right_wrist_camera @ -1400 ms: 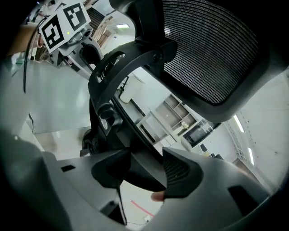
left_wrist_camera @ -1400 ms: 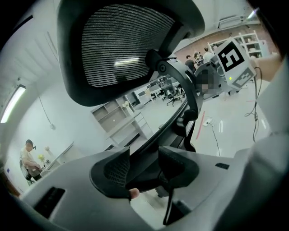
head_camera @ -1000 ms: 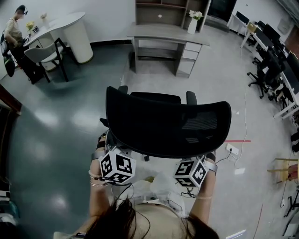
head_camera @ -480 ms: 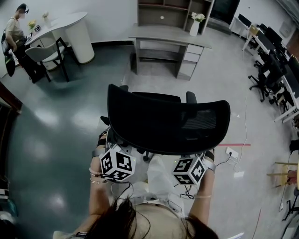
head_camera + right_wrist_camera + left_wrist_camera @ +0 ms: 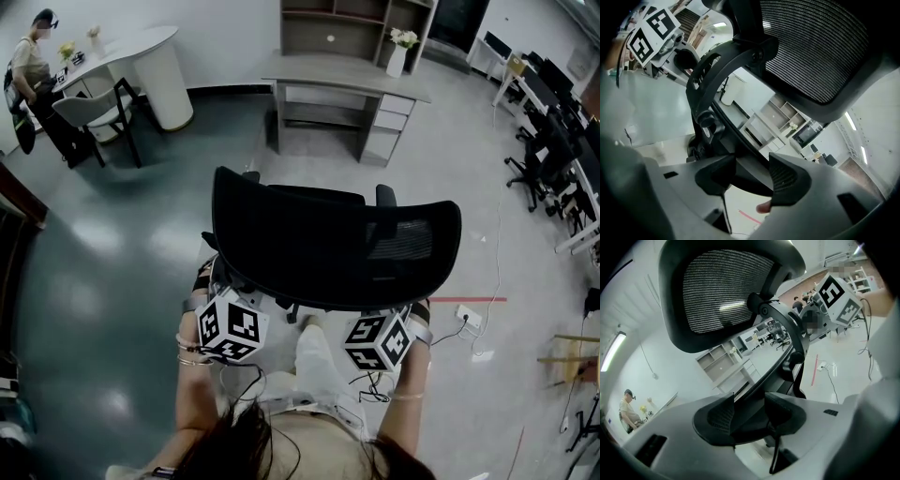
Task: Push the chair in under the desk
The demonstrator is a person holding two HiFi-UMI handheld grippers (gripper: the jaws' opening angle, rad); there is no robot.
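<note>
A black mesh-backed office chair (image 5: 328, 244) stands on the floor right in front of me, its back toward me. The grey desk (image 5: 347, 67) with drawers on its right side stands farther off, a stretch of floor away from the chair. In the left gripper view, my left gripper (image 5: 749, 411) is shut on the curved black rim of the chair back (image 5: 754, 394). My right gripper (image 5: 752, 171) clamps the same rim (image 5: 740, 154) from the other side. In the head view their marker cubes (image 5: 230, 326) (image 5: 378, 339) sit just below the chair back, and the jaws are hidden under it.
A white vase (image 5: 398, 58) stands on the desk below a shelf unit (image 5: 356, 23). At far left a person sits at a round white table (image 5: 141, 52) beside a grey chair (image 5: 94, 112). Office chairs (image 5: 553, 150) line the right. A power strip (image 5: 467, 317) and red tape (image 5: 473, 301) lie on the floor.
The chair and both grippers have edged a little toward the desk. A leg in pale trousers now shows stepping forward between the two marker cubes.
</note>
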